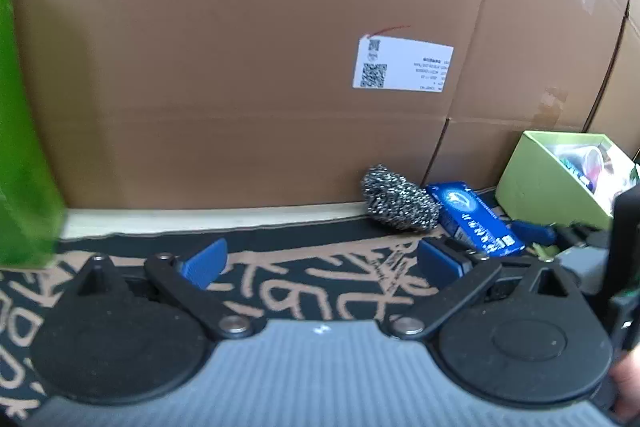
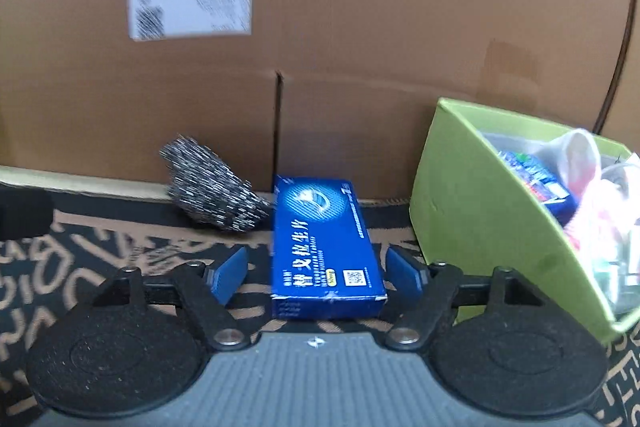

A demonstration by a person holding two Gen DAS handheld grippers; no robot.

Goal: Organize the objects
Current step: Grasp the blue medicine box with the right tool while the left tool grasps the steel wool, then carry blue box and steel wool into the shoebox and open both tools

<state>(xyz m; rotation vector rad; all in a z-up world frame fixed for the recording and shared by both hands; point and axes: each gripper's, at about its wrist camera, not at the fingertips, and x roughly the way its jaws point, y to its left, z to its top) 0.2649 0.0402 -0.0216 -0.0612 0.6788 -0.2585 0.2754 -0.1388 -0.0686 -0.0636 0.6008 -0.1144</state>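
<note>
The blue box (image 2: 326, 247) lies flat on the patterned cloth (image 2: 80, 259) covering the desk, its long side running away from the camera, and it sits between the spread fingers of the right hand-held gripper (image 2: 320, 273); the blue pads flank the near end of the box with a gap on each side, so nothing is pinched yet. Just left of the box, touching or nearly touching its far corner, a steel scourer (image 2: 212, 187) rests against the foot of the big cardboard carton (image 2: 360, 27) that closes off the back of the scene. To the right of the box, near but apart from it, stands a light-green bin (image 2: 480, 211), open at the top and already holding a jumble of packets and wrappers, too blurred to name singly. Judging from that, part of the sorting is done, while the box and the scourer are left outside; the box looks like the item in hand, and a close of the fingers followed by a short carry to the right would seem to be what it calls for. The left hand-held gripper (image 1: 320, 263) hovers low over the cloth further left, fingers spread and empty, with the scourer and box ahead to its right. A darker green object (image 1: 24, 131) stands at the left edge of its view, too cropped to identify.
</note>
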